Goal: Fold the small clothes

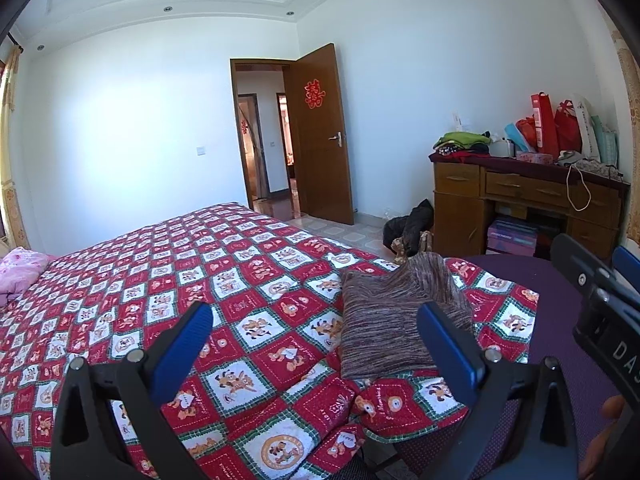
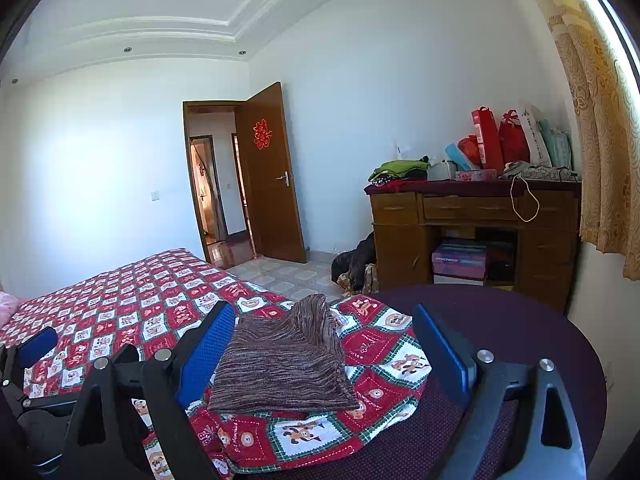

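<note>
**Folded knit on bed corner, both grippers spread, nothing held**

Brown striped knit garment lies folded, roughly rectangular, on the near corner of the bed's red/white cartoon-check quilt. One narrower part of the knit runs up toward the quilt's far edge. Quilt corner drapes over a dark purple round seat/surface w/ dotted fabric.

Right gripper: blue pads wide apart, knit seen between them but below, pads not pressing it. Left gripper: jaws spread too, nothing pinched; knit sits just beside its right pad in left wrist view. Left gripper also shows at left edge of right wrist view; right gripper's black body at right edge of left view.

Bkgd: pink bedding at far left of bed, open wooden door w/ red paper cutout, wooden desk w/ stacked clothes and red bags on top, shoebox under it, dark clothes heap on floor beside desk, patterned curtain at right.
</note>
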`<state>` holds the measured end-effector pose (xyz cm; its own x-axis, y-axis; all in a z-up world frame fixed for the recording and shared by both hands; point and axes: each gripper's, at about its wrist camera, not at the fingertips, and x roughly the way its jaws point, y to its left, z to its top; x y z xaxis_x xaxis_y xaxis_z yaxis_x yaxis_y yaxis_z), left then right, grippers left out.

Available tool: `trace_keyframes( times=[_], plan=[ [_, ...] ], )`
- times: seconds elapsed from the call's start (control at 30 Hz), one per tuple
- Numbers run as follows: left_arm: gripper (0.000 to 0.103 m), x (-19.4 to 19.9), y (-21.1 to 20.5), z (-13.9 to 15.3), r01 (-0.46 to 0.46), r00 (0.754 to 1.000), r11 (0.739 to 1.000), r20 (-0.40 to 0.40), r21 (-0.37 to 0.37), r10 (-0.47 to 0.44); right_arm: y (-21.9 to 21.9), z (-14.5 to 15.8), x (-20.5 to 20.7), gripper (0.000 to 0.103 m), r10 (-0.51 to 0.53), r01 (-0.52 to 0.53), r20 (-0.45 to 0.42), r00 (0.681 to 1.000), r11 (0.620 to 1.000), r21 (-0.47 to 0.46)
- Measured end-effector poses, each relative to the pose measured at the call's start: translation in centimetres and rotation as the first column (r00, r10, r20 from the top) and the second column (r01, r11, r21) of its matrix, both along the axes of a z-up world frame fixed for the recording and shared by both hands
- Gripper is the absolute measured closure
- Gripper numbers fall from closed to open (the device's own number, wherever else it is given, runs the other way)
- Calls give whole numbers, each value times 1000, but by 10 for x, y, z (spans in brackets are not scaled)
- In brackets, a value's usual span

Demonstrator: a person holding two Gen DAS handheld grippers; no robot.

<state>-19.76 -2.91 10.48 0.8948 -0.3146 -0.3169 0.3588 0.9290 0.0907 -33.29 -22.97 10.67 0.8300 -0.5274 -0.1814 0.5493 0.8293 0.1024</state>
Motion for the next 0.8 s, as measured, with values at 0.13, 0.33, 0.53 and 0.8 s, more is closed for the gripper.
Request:
trace_keyframes(
  times=[0.13,0.33,0.53,0.8],
  plan=[
    [0,0,1,0,4,1000,1000,-5,-6,-4,0,0,0,12,2,-2,-2,1000,1000,3],
    [0,0,3,0,3,1000,1000,-3,-5,-3,1,1,0,12,3,-3,-2,1000,1000,1],
    [0,-1,2,2,-5,1000,1000,7,7,5,1,2,-1,12,-1,1,3,1000,1000,-1],
    [0,6,1,0,12,999,1000,-46,12,-11,0,2,-1,12,-2,2,2,1000,1000,1]
  ],
)
